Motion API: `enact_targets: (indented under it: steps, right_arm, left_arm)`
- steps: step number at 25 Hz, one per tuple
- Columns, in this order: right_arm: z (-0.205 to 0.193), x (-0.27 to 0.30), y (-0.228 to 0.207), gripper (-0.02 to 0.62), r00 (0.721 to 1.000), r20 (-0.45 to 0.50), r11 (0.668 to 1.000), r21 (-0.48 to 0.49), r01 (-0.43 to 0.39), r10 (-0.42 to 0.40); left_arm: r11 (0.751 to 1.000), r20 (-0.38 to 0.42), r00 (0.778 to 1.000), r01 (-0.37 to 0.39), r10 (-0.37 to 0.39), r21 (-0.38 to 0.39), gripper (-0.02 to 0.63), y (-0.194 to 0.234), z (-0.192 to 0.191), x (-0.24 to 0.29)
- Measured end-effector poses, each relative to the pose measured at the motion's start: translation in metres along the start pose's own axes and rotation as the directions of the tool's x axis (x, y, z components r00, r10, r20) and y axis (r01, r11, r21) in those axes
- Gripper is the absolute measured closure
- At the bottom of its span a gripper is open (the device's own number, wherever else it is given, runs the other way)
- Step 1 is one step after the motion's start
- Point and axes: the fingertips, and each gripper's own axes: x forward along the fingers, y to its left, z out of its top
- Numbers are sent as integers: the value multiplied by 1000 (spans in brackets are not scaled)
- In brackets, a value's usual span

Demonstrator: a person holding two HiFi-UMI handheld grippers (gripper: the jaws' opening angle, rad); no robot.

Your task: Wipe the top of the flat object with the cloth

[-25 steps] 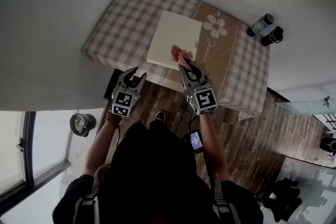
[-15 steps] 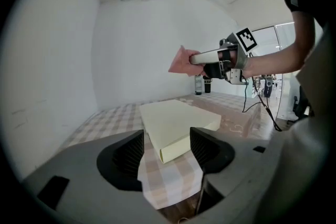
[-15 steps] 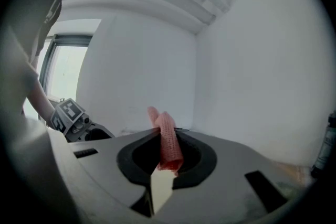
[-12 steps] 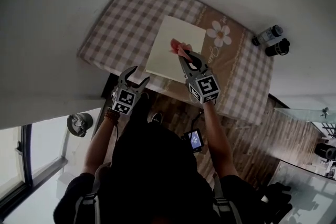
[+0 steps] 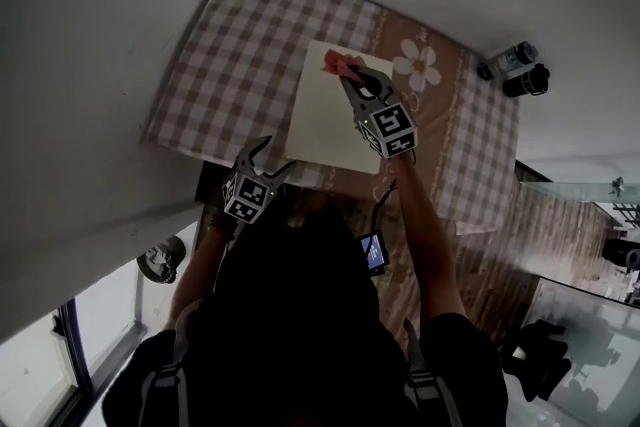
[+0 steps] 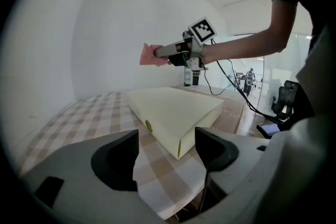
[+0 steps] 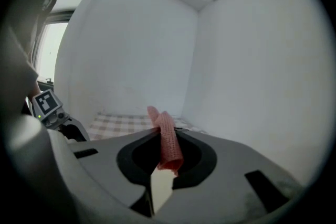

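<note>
The flat object is a cream box (image 5: 330,120) lying on a checked tablecloth (image 5: 220,65). My right gripper (image 5: 352,75) is shut on a pink cloth (image 5: 340,64) and holds it over the box's far edge. In the right gripper view the cloth (image 7: 167,139) stands folded between the jaws, with the box (image 7: 160,186) showing below. My left gripper (image 5: 266,157) hangs at the table's near edge, apart from the box. Its jaws have just been opening and stand open with nothing between them. In the left gripper view the box (image 6: 173,107) lies ahead of this gripper (image 6: 165,152).
A clear bottle (image 5: 508,59) and a dark bottle (image 5: 525,80) stand past the table's far right corner. White walls close in the table at the far side and the left. A small lit screen (image 5: 372,252) sits by my body over the wooden floor (image 5: 470,265).
The right gripper has carried the cloth from the box's near edge across to its far edge. The left gripper has sunk toward the table's near edge and its jaws have spread wider.
</note>
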Motion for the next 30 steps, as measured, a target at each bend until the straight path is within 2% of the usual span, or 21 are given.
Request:
enact_targets:
  steps: [2, 7, 12, 16, 21, 27, 30]
  right_arm:
    - [0, 9, -5, 563, 1000, -6, 1000, -14, 10, -10]
    - [-23, 59, -29, 563, 996, -73, 998, -2, -55, 55]
    - [-60, 91, -28, 562, 982, -167, 993, -60, -100, 89]
    - [-75, 113, -32, 562, 973, -206, 992, -49, -113, 100]
    - [-101, 151, -75, 562, 957, -271, 992, -45, -115, 99]
    - [-112, 145, -43, 562, 942, -296, 988, 62, -144, 156]
    - [-113, 142, -36, 563, 937, -306, 986, 75, -150, 166]
  left_arm:
    - [1000, -25, 999, 23, -23, 7, 258, -6, -7, 2]
    - [999, -34, 999, 33, -32, 15, 253, 4, -1, 22]
    - [997, -37, 996, 81, -81, 15, 250, -8, -6, 20]
    - [996, -72, 995, 79, -76, 44, 250, -14, -13, 24]
    - [993, -108, 992, 80, -71, 82, 250, 5, -3, 61]
    - [996, -104, 993, 69, -63, 60, 250, -5, -17, 41]
    - [994, -103, 992, 84, -77, 69, 250, -9, -18, 38]
